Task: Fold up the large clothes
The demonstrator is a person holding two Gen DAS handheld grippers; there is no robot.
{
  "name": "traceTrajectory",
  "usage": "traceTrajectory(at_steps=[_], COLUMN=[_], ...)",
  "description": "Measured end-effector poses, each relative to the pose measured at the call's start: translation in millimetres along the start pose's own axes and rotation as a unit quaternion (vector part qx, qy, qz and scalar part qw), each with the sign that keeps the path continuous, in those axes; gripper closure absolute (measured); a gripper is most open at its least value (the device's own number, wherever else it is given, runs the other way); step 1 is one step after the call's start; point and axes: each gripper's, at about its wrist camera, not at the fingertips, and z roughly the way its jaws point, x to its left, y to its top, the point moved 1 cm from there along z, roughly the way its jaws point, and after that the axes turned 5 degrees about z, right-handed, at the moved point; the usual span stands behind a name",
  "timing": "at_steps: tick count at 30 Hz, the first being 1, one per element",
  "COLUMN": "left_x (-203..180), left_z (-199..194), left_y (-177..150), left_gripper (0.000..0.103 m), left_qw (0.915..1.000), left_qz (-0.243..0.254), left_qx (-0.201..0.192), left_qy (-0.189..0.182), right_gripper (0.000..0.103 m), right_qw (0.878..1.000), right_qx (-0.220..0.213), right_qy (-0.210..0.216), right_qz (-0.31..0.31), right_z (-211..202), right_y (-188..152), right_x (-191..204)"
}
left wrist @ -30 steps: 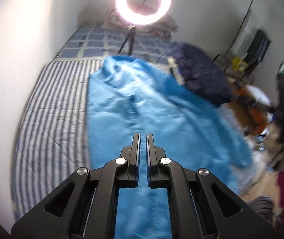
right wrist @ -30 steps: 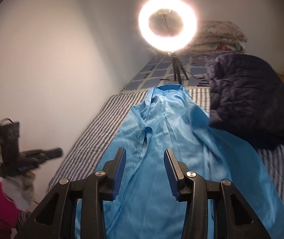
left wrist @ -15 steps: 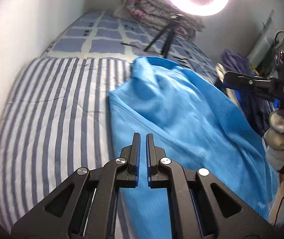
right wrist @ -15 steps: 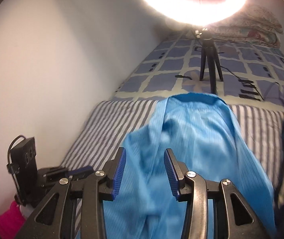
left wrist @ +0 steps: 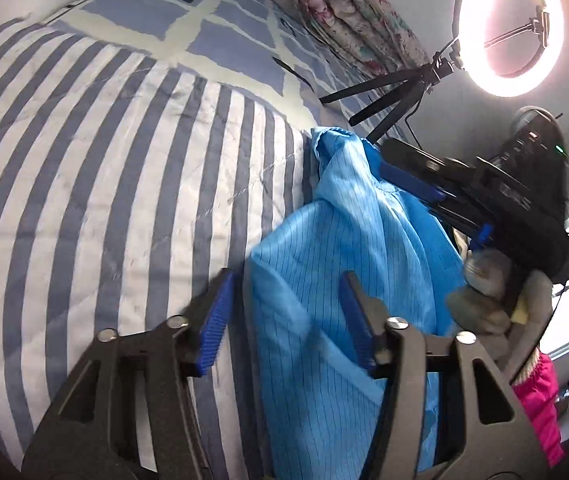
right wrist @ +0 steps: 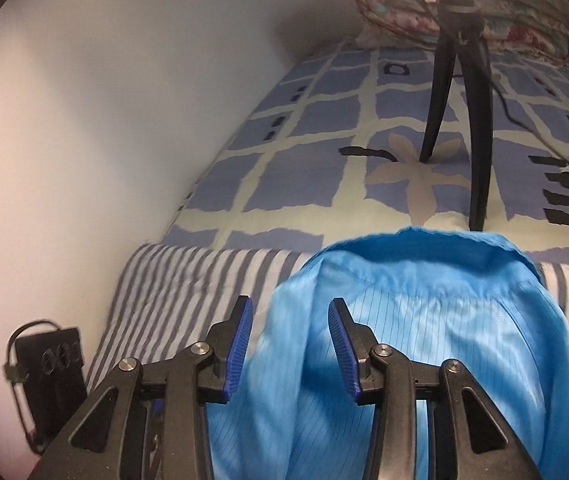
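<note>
A bright blue pinstriped garment (left wrist: 344,240) lies lengthwise on the striped bedcover (left wrist: 104,180), its collar end (right wrist: 424,248) toward the tripod. My left gripper (left wrist: 286,304) hovers over the garment's left edge. Its jaws are opening, and the cloth lies below the gap with neither pad touching it. My right gripper (right wrist: 290,320) stands open above the garment (right wrist: 424,320) near the collar, its pads apart from the fabric. In the left wrist view the right gripper's black body (left wrist: 504,200) reaches over the collar from the right, held by a gloved hand (left wrist: 480,296).
A lit ring light (left wrist: 510,28) stands on a black tripod (right wrist: 480,120) on the blue patchwork quilt (right wrist: 304,160) just past the collar. Folded floral bedding (left wrist: 348,12) lies behind it. A white wall (right wrist: 104,120) borders the bed. Pink cloth (left wrist: 540,400) shows at right.
Both grippers have moved forward and down toward the garment's collar end. The left jaws, shut in the earlier frames, now stand apart. The right jaws keep the same gap.
</note>
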Motion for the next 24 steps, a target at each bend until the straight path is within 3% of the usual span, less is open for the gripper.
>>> traceTrajectory(at_steps=[1,2,4,6,8,10,14,18,20,21,22,24], left_x=[0.8,1.2,0.1,-4.3,-7.4,-10.0,-4.3,-3.6,-3.7,-2.6,-1.2,2.6], left_z=[3.6,6.2,8.0,10.2,12.3,8.3,-1.2,3.7,5.8,5.9,6.3,3.5], left_y=[3.1,5.4,6.4,6.4,5.4,3.2,-1.6,-1.9,-2.4,-1.6,-0.8,1.3], left_gripper=[0.077,0.096,0.098,0.101,0.102,0.103,0.103,0.103,0.102,0.101,0.101,0.098], left_qw=[1.0000,0.9999,1.0000,0.9997,0.9993,0.9986,0.9965,0.9945,0.9936,0.9936,0.9938,0.9936], left_qz=[-0.002,-0.002,0.007,0.022,0.031,0.038,0.022,0.029,0.032,0.030,0.027,0.017], left_qx=[0.006,0.009,0.004,-0.003,-0.006,-0.019,-0.058,-0.060,-0.060,-0.059,-0.058,-0.063], left_qy=[0.001,0.005,0.003,0.010,0.019,0.031,0.056,0.081,0.090,0.091,0.091,0.092], right_gripper=[0.061,0.061,0.061,0.068,0.095,0.103,0.103,0.103,0.096,0.089,0.074,0.074], right_qw=[1.000,1.000,0.999,0.999,0.999,0.998,0.996,0.996,0.997,0.997,0.996,0.994], right_qx=[0.004,0.009,0.016,0.018,0.018,0.003,-0.044,-0.054,-0.050,-0.053,-0.059,-0.074], right_qy=[0.003,0.004,0.010,0.017,0.012,0.018,0.017,-0.007,-0.006,0.002,0.012,0.014], right_qz=[0.009,0.018,0.037,0.048,0.050,0.056,0.078,0.068,0.061,0.063,0.070,0.075], right_z=[8.5,15.4,27.2,36.0,42.6,37.5,18.2,17.5,14.2,8.3,-0.1,-17.1], right_y=[4.3,7.3,12.0,14.0,13.6,12.6,18.1,17.2,16.3,15.4,14.2,10.8], right_x=[-4.3,-8.4,-15.4,-19.3,-21.8,-26.2,-43.2,-45.6,-39.6,-37.6,-36.1,-31.2])
